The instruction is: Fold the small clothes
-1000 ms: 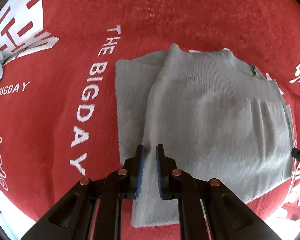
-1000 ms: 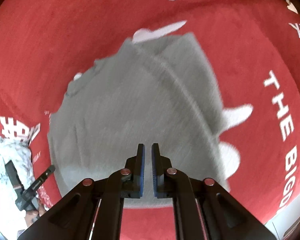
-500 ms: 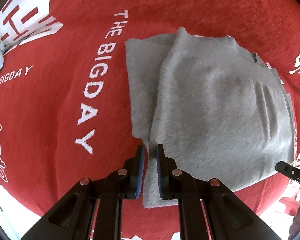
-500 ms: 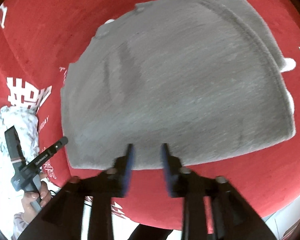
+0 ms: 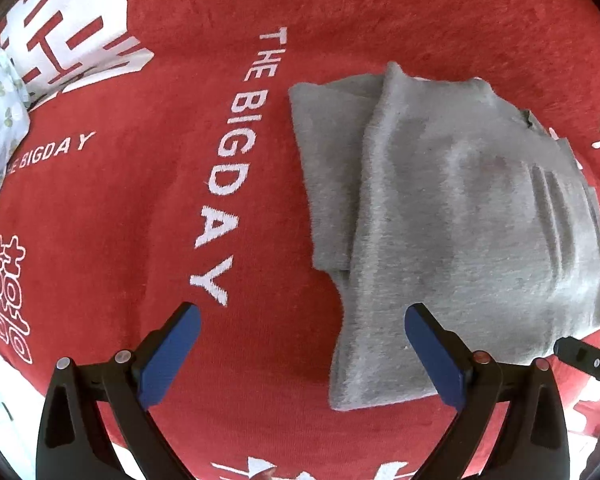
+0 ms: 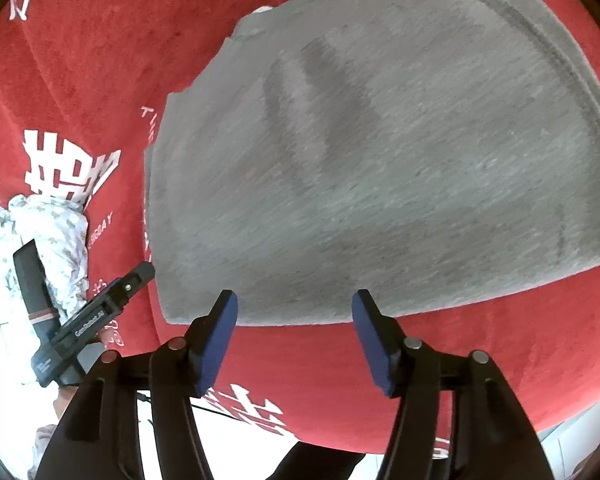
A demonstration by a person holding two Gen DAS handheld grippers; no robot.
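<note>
A grey knit garment [image 5: 452,220] lies folded flat on a red cloth with white lettering [image 5: 140,200]. A narrower lower layer sticks out at its left edge. My left gripper [image 5: 300,320] is open and empty, above the garment's near left corner. In the right wrist view the same grey garment [image 6: 380,160] fills the middle. My right gripper [image 6: 294,308] is open and empty, hovering over the garment's near edge. The left gripper [image 6: 100,312] shows at the left of the right wrist view.
A white floral cloth [image 5: 0,120] lies at the far left edge of the red cloth; it also shows in the right wrist view [image 6: 52,232]. The red cloth's near edge [image 6: 340,432] drops off to a pale floor.
Both grippers have opened and let go of the grey garment, which now lies flat. Both have drawn back a little toward the near edge.
</note>
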